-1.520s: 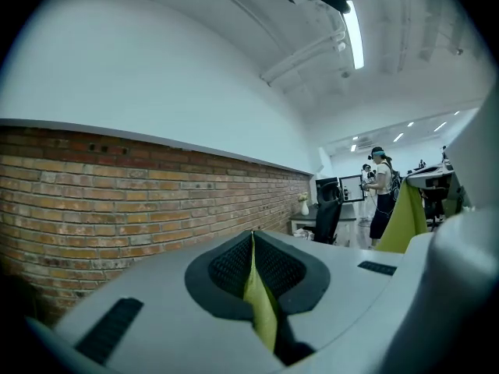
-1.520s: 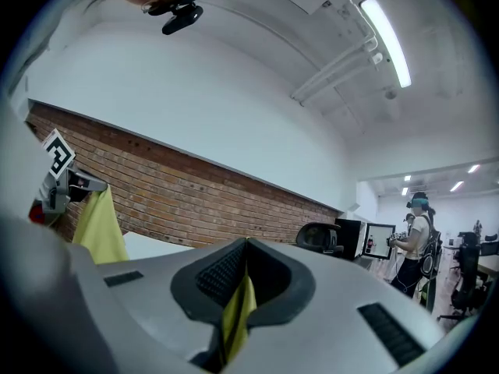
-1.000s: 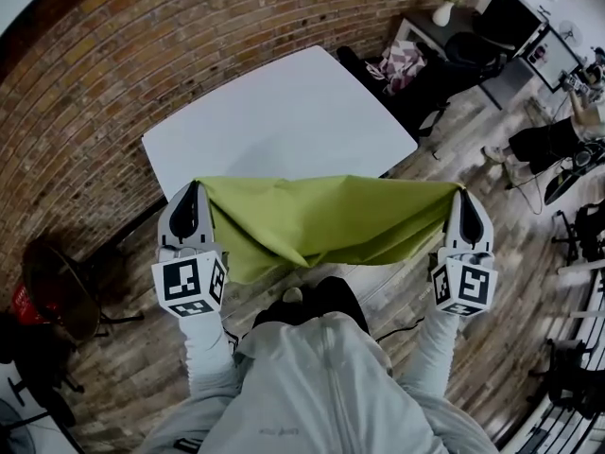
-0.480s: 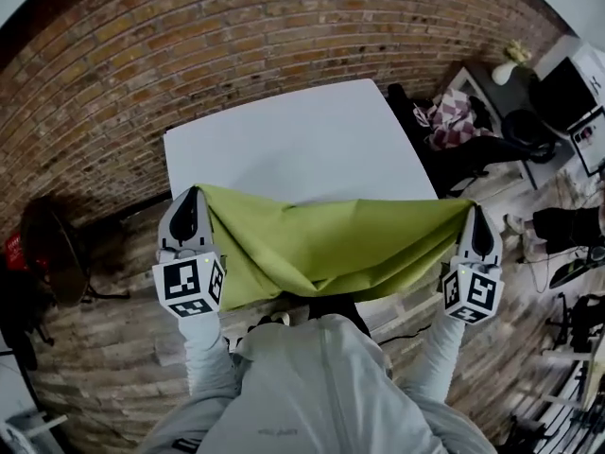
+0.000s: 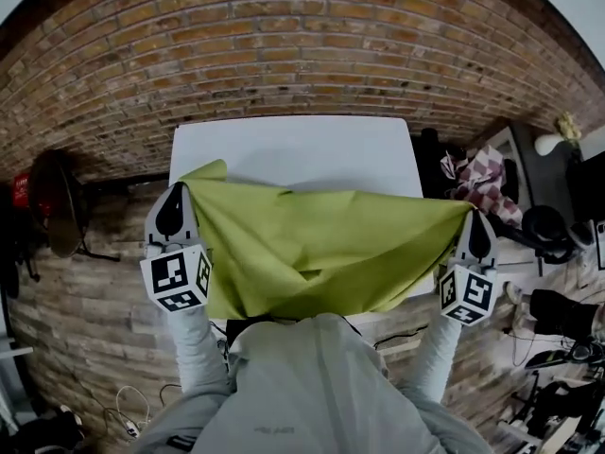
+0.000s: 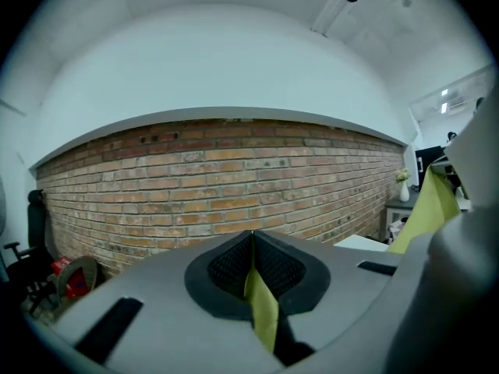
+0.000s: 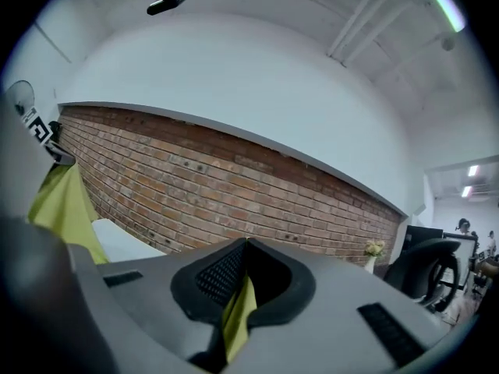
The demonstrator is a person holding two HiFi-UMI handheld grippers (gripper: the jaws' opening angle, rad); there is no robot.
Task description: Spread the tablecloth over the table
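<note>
A lime-green tablecloth hangs stretched between my two grippers over the near half of the white square table. My left gripper is shut on the cloth's left corner, above the table's near left corner. My right gripper is shut on the right corner, just past the table's right edge. In the left gripper view a green strip of tablecloth sits pinched between the jaws. In the right gripper view the tablecloth shows the same way. The cloth's middle sags toward my body.
A brick wall runs right behind the table's far edge. A dark chair and a red object stand at the left. At the right are a checked cloth, office chairs and a white vase.
The view has swung round so the table sits square in front of me. Both grippers carried the cloth forward over the table's near part, and it now hangs wider.
</note>
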